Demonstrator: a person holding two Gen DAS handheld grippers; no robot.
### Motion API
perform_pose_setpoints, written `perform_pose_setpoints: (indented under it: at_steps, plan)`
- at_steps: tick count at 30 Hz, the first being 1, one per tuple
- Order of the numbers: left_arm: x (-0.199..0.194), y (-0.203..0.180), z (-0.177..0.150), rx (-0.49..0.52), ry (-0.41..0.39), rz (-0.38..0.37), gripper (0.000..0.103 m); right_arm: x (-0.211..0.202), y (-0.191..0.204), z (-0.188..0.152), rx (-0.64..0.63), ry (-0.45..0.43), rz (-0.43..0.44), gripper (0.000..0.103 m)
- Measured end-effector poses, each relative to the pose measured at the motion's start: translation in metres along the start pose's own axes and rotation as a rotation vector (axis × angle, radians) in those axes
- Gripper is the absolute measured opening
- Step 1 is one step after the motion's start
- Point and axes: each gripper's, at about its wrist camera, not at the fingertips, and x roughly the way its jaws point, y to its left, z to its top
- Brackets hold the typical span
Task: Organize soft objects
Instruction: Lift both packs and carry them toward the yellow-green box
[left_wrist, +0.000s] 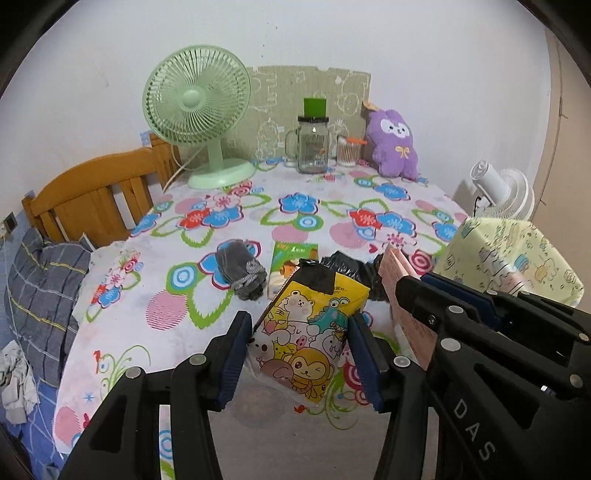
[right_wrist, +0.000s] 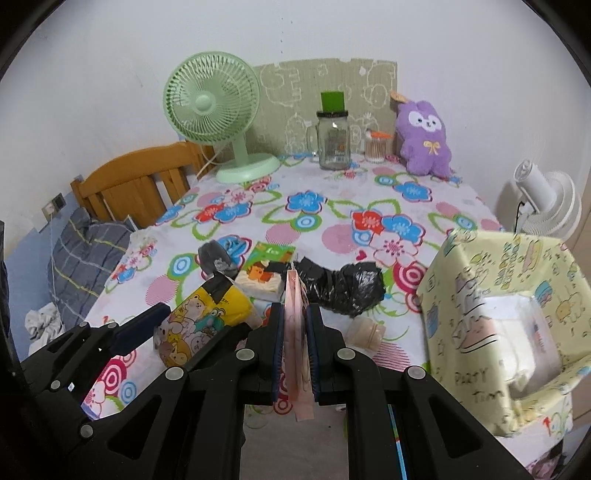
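Observation:
My left gripper (left_wrist: 299, 332) has its jaws on both sides of a yellow cartoon tissue pack (left_wrist: 310, 339), which also shows in the right wrist view (right_wrist: 199, 325); contact is unclear. My right gripper (right_wrist: 295, 325) is shut on a flat pink packet (right_wrist: 295, 354), held on edge above the table; it shows in the left wrist view (left_wrist: 402, 302). On the table lie grey rolled socks (left_wrist: 242, 273), a green tissue pack (left_wrist: 290, 266), a crumpled black plastic bag (right_wrist: 343, 284) and a small beige bottle (right_wrist: 365, 330). A purple plush (right_wrist: 424, 138) leans at the back.
A yellow cartoon-papered box (right_wrist: 498, 317) stands open at the right with a clear pack inside. A green fan (right_wrist: 218, 114), glass mug jar (right_wrist: 332, 140) and cotton-swab jar (right_wrist: 376, 147) stand at the back. A wooden bed frame (left_wrist: 92, 195) and bedding lie left. A white fan (right_wrist: 546, 203) stands right.

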Motion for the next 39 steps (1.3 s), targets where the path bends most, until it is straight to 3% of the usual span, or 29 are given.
perform_pose_setpoints:
  at_steps: [15,39]
  plan:
    - [-0.046,-0.016,0.017,0.012,-0.081,0.003,0.055,-0.05,-0.006,0.017,-0.011,-0.079,-0.005,0.015]
    - [-0.054,-0.069,0.046,0.04,-0.141,-0.05,0.055,-0.084,-0.056,0.04,-0.005,-0.143,-0.058,0.015]
